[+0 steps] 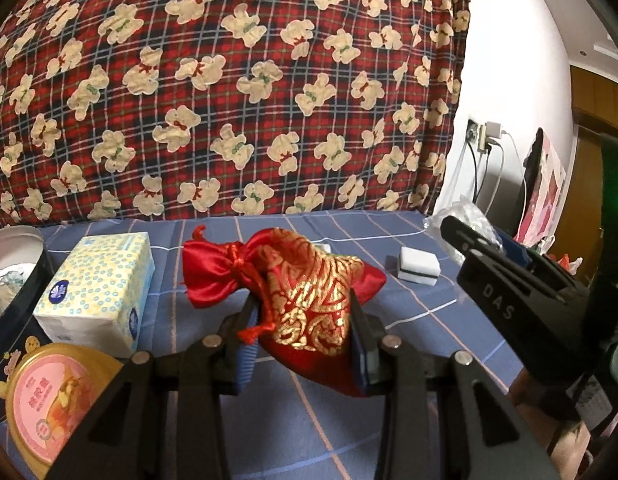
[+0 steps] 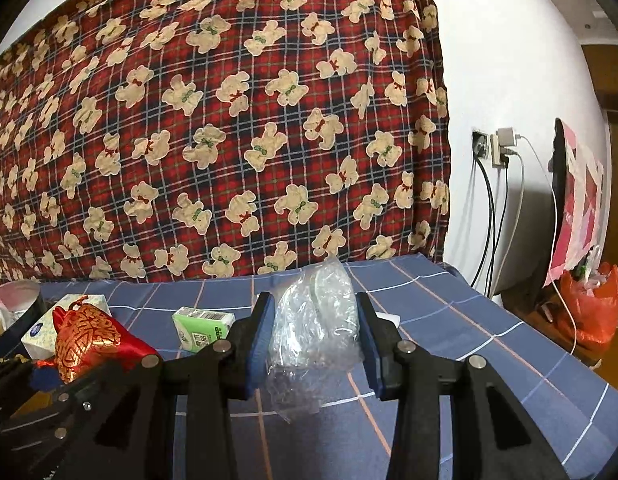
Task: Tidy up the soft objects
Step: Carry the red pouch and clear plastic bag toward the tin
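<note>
Risk first: slippery satin. Left gripper closed narrow on a red satin drawstring pouch with gold embroidery, blue pads pressing both flanks, pouch apparently lifted off the blue checked bedsheet, tied neck and tassel drooping to the left. Could slide out downward if the grip relaxes or the wrist jerks; loose cord likely to snag on a finger linkage.

Right gripper closed about a crumpled clear plastic bag, pads at either side, bag bulging above and trailing below onto the sheet. Hard to tell how firmly pinched; thin film, so liable to slip free or tear, and anything inside not readable through the creases.

Crowding at the left edge: blue-dotted tissue pack just beside the pouch, round tin with open top beyond it, a yellow-rimmed lid below. Judged destination: the tin, though not certain. A swing toward it risks clipping the tissue pack or knocking the lid.

Also on the sheet: white sponge block and green tissue packet, well apart from both grips. Grippers close together, right one visible at the left camera's edge; collision possible if both move inward at once.
</note>
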`<control>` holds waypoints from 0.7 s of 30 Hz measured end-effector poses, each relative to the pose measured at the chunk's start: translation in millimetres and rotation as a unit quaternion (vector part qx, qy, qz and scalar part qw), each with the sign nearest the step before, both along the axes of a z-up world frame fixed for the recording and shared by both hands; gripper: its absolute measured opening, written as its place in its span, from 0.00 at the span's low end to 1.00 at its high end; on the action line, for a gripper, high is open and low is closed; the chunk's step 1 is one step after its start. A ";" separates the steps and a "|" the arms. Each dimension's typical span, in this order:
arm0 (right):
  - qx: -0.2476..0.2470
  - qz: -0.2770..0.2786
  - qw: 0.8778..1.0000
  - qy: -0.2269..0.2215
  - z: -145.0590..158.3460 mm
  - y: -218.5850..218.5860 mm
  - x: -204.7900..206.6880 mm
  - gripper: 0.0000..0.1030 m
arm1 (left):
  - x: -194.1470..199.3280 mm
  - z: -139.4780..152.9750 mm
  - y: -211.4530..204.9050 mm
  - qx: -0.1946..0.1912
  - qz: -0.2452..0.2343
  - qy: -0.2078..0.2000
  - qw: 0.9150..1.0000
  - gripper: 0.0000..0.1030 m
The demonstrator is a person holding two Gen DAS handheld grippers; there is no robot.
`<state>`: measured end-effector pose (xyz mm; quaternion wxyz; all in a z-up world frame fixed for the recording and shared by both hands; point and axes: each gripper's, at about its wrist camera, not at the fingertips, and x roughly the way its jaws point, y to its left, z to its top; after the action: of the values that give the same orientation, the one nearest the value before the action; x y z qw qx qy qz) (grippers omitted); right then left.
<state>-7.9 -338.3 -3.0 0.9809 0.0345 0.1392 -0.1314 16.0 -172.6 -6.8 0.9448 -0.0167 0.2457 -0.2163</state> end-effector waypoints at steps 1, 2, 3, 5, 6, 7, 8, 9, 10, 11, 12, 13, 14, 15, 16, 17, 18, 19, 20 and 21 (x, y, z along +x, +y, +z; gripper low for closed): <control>-0.002 0.000 1.000 -0.001 0.2 1.4 -1.3 0.42 | -1.3 0.2 1.0 -0.001 0.000 -0.001 1.000 0.36; -0.003 -0.001 1.000 -0.002 0.4 2.6 -2.6 0.42 | -2.8 0.3 2.1 -0.003 -0.001 -0.002 1.000 0.36; -0.007 -0.003 1.000 -0.003 0.5 4.5 -4.6 0.42 | -4.3 0.7 3.5 -0.005 -0.001 -0.003 1.000 0.36; -0.014 -0.006 1.000 -0.006 0.9 7.6 -6.5 0.42 | -5.9 1.3 5.5 -0.007 0.000 -0.005 1.000 0.36; -0.018 -0.008 1.000 -0.007 1.4 9.2 -7.4 0.42 | -6.9 1.7 6.7 -0.008 0.001 -0.005 1.000 0.36; -0.023 -0.009 1.000 -0.009 1.9 11.1 -8.3 0.42 | -7.8 2.3 8.2 -0.010 0.001 -0.006 1.000 0.36; -0.029 -0.009 0.999 -0.012 2.5 13.5 -9.3 0.42 | -8.6 3.0 9.6 -0.013 0.001 -0.007 1.000 0.36; -0.033 -0.009 0.999 -0.013 2.9 15.3 -9.6 0.42 | -9.2 3.4 10.6 -0.015 0.002 -0.007 1.000 0.36; -0.040 -0.009 0.999 -0.014 2.9 18.0 -9.6 0.42 | -9.4 3.9 11.6 -0.018 0.002 -0.007 1.000 0.37; -0.044 -0.008 0.999 -0.014 2.7 19.7 -9.2 0.42 | -9.7 4.2 12.4 -0.020 0.003 -0.007 1.000 0.36; -0.046 -0.007 0.999 -0.014 2.6 20.9 -8.9 0.42 | -9.8 4.4 12.4 -0.021 0.003 -0.007 1.000 0.36; -0.047 -0.007 0.999 -0.014 2.8 21.3 -9.3 0.42 | -10.1 4.8 12.8 -0.023 0.004 -0.008 1.000 0.36; -0.045 -0.005 0.999 -0.018 3.6 21.4 -10.4 0.42 | -10.2 5.0 12.8 -0.023 0.004 -0.008 1.000 0.37; -0.044 -0.005 0.999 -0.021 4.3 21.4 -11.5 0.42 | -10.5 5.2 12.6 -0.022 0.004 -0.009 1.000 0.36; -0.042 -0.003 0.999 -0.025 5.2 21.5 -13.3 0.42 | -10.5 5.0 12.8 -0.022 0.004 -0.008 1.000 0.36; -0.037 -0.001 0.999 -0.030 6.3 21.2 -15.7 0.42 | -10.5 5.0 12.7 -0.023 0.004 -0.008 1.000 0.36; -0.030 0.001 0.999 -0.033 7.1 20.8 -18.3 0.42 | -10.7 4.9 12.7 -0.024 0.004 -0.007 1.000 0.36; -0.025 0.002 0.999 -0.035 7.6 20.7 -19.7 0.42 | -11.0 5.2 13.4 -0.025 0.005 -0.006 1.000 0.36; -0.018 0.005 0.999 -0.040 8.3 20.6 -24.0 0.42 | -11.3 5.6 14.2 -0.027 0.005 -0.006 1.000 0.36; -0.017 0.005 0.999 -0.044 9.0 21.2 -27.4 0.42 | -12.0 6.2 15.4 -0.029 0.004 -0.006 1.000 0.36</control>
<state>-35.3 -317.1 6.0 0.9872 0.0224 0.0942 -0.1268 4.1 -157.2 -0.6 0.9462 -0.0443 0.2338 -0.2194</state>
